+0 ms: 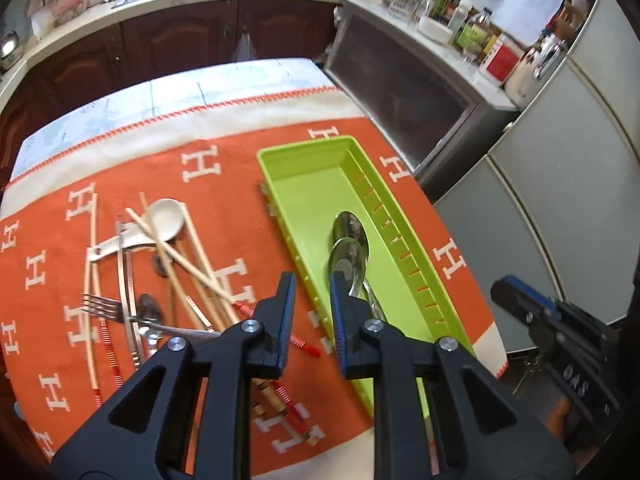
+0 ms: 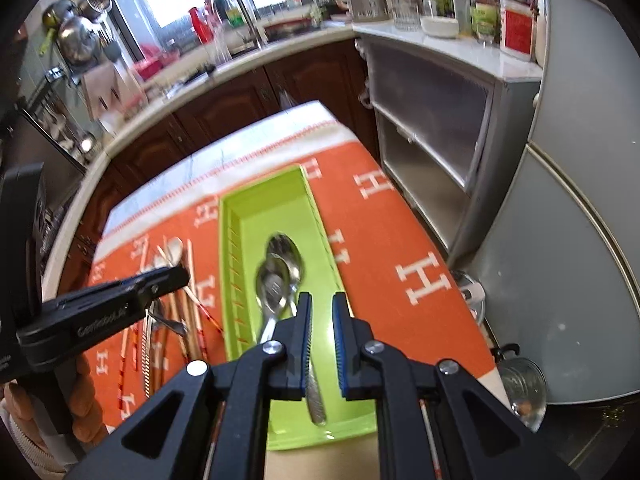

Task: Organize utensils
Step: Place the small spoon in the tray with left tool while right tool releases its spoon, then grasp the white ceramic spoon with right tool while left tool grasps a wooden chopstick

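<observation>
A lime green tray (image 1: pixel 308 196) lies on the orange cloth with two metal spoons (image 1: pixel 349 246) inside, bowls overlapping. My left gripper (image 1: pixel 312 284) hovers over the tray's near left rim, jaws a little apart with nothing between them. Left of the tray is a loose pile: a white ceramic spoon (image 1: pixel 166 216), wooden chopsticks (image 1: pixel 188 264), a fork (image 1: pixel 100 306) and more metal cutlery. In the right wrist view my right gripper (image 2: pixel 322 300) hangs above the tray (image 2: pixel 260 208), narrowly open and empty, with the spoons (image 2: pixel 280 268) below it. The left gripper (image 2: pixel 176 276) shows at its left.
The orange cloth (image 1: pixel 224 168) with white H marks covers a small table whose right edge drops off beside a grey cabinet (image 1: pixel 404 92) and a fridge (image 2: pixel 560 260). A counter with a sink (image 2: pixel 240 40) runs behind. A metal pot (image 2: pixel 520 388) sits low at the right.
</observation>
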Available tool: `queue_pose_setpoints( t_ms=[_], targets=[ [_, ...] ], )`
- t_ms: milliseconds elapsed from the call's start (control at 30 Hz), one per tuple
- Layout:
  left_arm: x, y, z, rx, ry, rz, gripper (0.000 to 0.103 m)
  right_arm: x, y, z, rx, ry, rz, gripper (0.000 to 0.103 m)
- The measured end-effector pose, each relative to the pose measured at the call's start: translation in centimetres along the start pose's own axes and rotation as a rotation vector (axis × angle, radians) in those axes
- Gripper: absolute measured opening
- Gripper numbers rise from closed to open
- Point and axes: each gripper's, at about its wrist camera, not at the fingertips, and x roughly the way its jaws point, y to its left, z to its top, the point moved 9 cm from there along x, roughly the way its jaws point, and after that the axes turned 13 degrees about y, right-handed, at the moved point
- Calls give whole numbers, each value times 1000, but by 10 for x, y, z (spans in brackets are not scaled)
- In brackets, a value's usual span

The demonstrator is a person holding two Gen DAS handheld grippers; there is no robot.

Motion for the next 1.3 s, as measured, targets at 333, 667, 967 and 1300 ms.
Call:
queue_pose_setpoints(
  t_ms=[333,667,967,1300],
  targets=[
    [-85,70,-25,-53,-82,43,24,-7,45,4,-95,15,52,27],
    [-143,148,-45,-166,-178,151,40,10,125,10,-311,70,71,27],
    [-90,205,-66,-250,-87,189,40,43,201,17,-457,133,146,27],
    [-2,246,-80,-304,66,166,40,107,226,43,-436,226,158,27]
  ],
)
